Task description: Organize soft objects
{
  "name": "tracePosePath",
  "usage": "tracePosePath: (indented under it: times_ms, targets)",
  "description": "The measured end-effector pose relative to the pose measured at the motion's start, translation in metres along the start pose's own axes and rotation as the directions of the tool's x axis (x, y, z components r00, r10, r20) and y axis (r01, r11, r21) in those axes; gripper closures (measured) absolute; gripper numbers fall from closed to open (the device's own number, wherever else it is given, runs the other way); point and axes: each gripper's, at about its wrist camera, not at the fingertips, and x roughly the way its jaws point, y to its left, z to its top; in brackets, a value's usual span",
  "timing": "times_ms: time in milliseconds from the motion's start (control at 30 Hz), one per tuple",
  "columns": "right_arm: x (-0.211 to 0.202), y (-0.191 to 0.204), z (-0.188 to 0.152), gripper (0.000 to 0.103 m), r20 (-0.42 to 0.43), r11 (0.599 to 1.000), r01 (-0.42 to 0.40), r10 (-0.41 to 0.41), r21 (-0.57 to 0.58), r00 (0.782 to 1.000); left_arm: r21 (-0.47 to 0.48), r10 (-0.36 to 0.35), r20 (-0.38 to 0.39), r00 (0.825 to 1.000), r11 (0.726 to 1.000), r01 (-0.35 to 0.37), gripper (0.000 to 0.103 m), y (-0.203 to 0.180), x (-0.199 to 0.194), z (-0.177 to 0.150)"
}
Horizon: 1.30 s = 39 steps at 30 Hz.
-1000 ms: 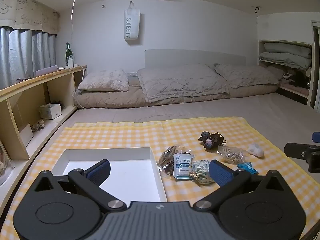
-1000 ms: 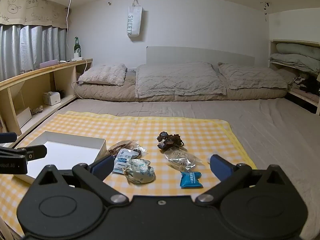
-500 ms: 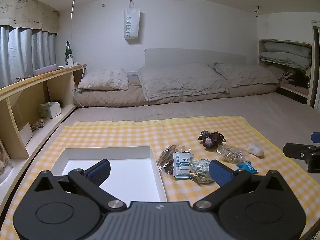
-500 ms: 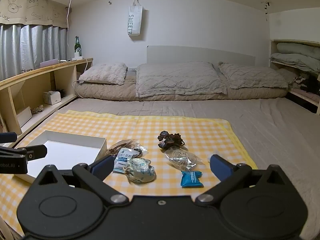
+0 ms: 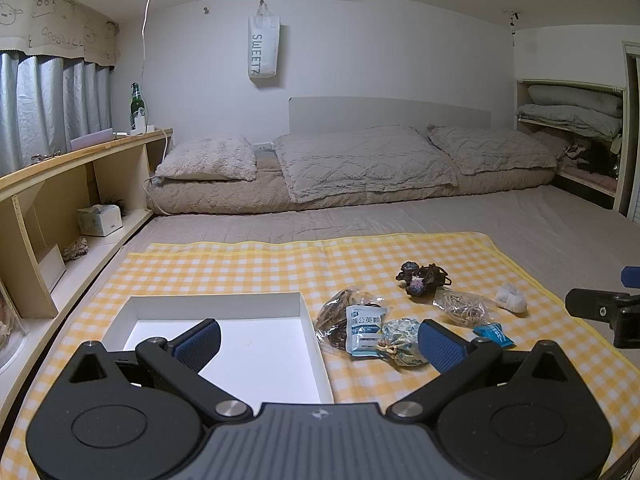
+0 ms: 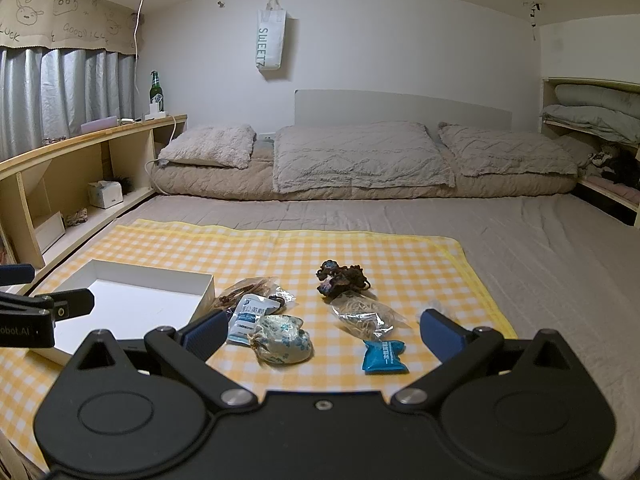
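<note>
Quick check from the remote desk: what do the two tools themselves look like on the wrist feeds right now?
Both look alike: the left tool and right tool each have a matte black body, two round discs, silver pivot screws, and angled black fingers tipped with ribbed blue pads. The left body's centre is ridged grey. White "obot.AI" lettering shows on the left tool's side. No cables or sleeves visible.

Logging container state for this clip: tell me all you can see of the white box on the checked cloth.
The white box is a shallow, open rectangular tray with low upright walls, cardboard by the look of it, and nothing visible inside. It sits flat on the yellow checked cloth, on its left part. A clear bag of brown bits lies close beside its right wall; contact is unclear. The open left claw hovers at its near right corner, not touching it.
</note>
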Motion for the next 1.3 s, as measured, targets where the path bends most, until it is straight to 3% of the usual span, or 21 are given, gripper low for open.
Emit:
tracePosePath:
  times_ms: [1300]
  targets:
    - [0.0007, -0.0004, -0.0006, 0.000, -0.006, 1.000, -0.001, 0.001, 0.004, 1.000, -0.007, 0.001, -0.004, 1.000, 1.000, -0.001, 0.000, -0.0027, 0.0010, 0.0004]
